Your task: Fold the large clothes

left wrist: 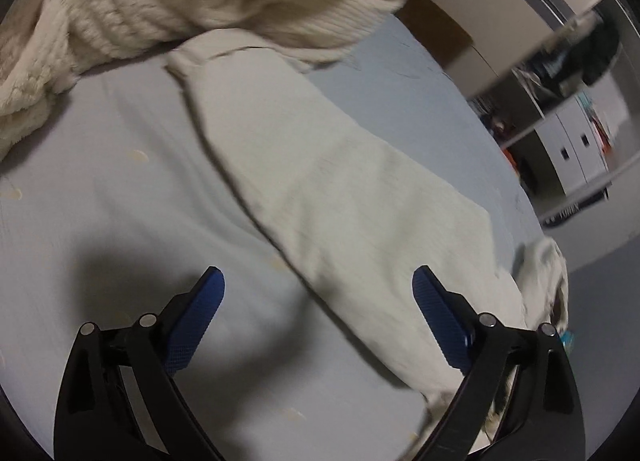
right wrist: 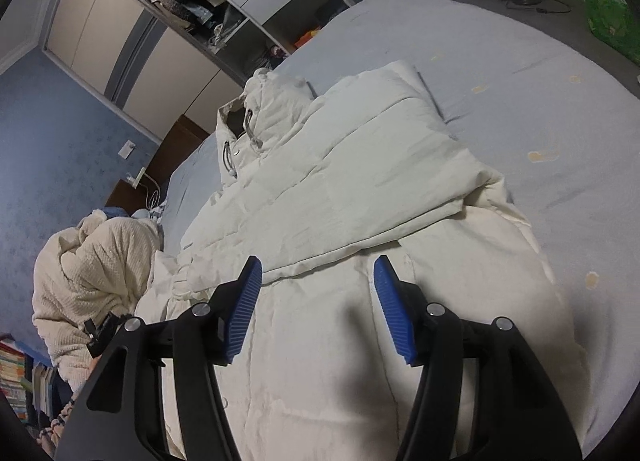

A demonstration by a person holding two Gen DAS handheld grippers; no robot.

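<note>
Though blurred, the jacket (left wrist: 360,201) runs past the frame's edge.

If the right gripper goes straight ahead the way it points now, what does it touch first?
Most likely the cream puffer jacket on the bed. The right gripper has its jaws open and empty, aimed down at the jacket's folded-over part; depth is hard to judge.

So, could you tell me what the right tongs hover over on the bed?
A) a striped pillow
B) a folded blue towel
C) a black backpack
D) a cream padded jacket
D: the right tongs, open and empty, hover over the cream padded jacket spread on the bed.
</note>
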